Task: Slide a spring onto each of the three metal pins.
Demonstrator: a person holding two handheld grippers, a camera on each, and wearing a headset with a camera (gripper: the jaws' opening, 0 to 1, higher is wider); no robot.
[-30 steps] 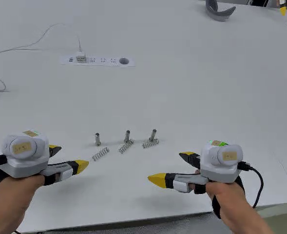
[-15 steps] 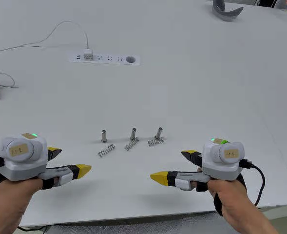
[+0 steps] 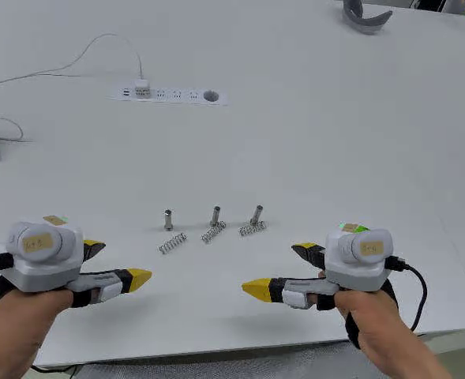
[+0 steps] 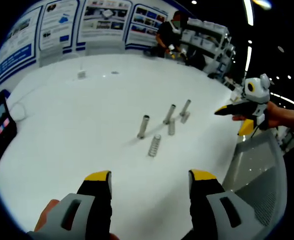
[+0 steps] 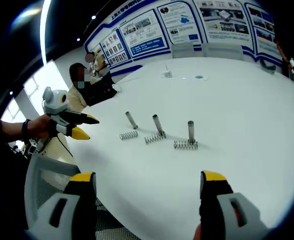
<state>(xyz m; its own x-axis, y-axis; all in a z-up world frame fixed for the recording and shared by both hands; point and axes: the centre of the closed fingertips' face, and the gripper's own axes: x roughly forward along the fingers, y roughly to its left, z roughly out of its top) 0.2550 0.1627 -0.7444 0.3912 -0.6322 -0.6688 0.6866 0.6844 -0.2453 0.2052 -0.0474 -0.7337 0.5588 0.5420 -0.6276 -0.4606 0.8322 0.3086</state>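
Observation:
Three short metal pins stand upright in a row on the white table: left pin [image 3: 168, 219], middle pin [image 3: 215, 215], right pin [image 3: 256, 214]. A spring lies flat in front of each: left spring [image 3: 172, 243], middle spring [image 3: 213, 232], right spring [image 3: 253, 228]. The same pins [image 4: 144, 126] [image 5: 190, 130] and springs [image 4: 154, 145] [image 5: 185, 145] show in both gripper views. My left gripper [image 3: 115, 264] hovers open near the table's front left, well short of the springs. My right gripper [image 3: 281, 270] is open at the front right, holding nothing.
A white power strip [image 3: 169, 95] with a plugged-in cable lies far back on the table. A grey curved object [image 3: 365, 16] rests at the far right corner. The table's front edge [image 3: 216, 347] runs just under my hands. People stand beyond the table [image 4: 169, 35].
The head camera has shifted a little, so the scene sits slightly differently. Both grippers stay open near the front edge; pins and springs have not moved.

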